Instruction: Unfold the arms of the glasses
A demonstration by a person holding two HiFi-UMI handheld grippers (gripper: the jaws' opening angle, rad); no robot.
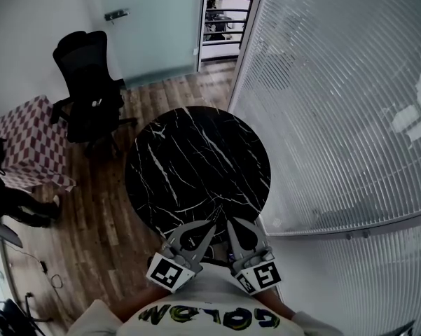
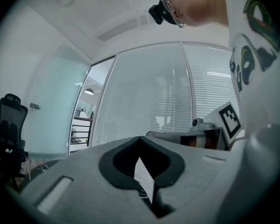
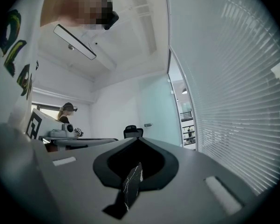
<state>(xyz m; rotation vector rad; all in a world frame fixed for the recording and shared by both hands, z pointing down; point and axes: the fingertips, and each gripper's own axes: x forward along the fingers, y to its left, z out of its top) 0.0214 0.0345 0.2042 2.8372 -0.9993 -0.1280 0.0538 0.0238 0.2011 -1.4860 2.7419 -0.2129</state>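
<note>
No glasses show in any view. The round black marble table [image 1: 196, 163] has nothing on its top. My left gripper [image 1: 210, 225] and right gripper [image 1: 230, 222] are held side by side at the table's near edge, close to my body, both pointing level over the tabletop. Each is shut, with nothing between the jaws. In the left gripper view the left gripper [image 2: 140, 138] has its grey jaws met at the tip, and the right gripper's marker cube [image 2: 228, 117] shows beside it. The right gripper [image 3: 139, 139] looks the same in the right gripper view, with a sliver of marble seen through its slot.
A black office chair [image 1: 87, 82] stands on the wooden floor left of the table, beside a box under a checkered cloth [image 1: 28, 142]. A curved glass wall with blinds [image 1: 336, 103] runs close along the table's right. An open doorway [image 1: 224, 19] lies beyond. Another person [image 3: 66, 111] stands far off.
</note>
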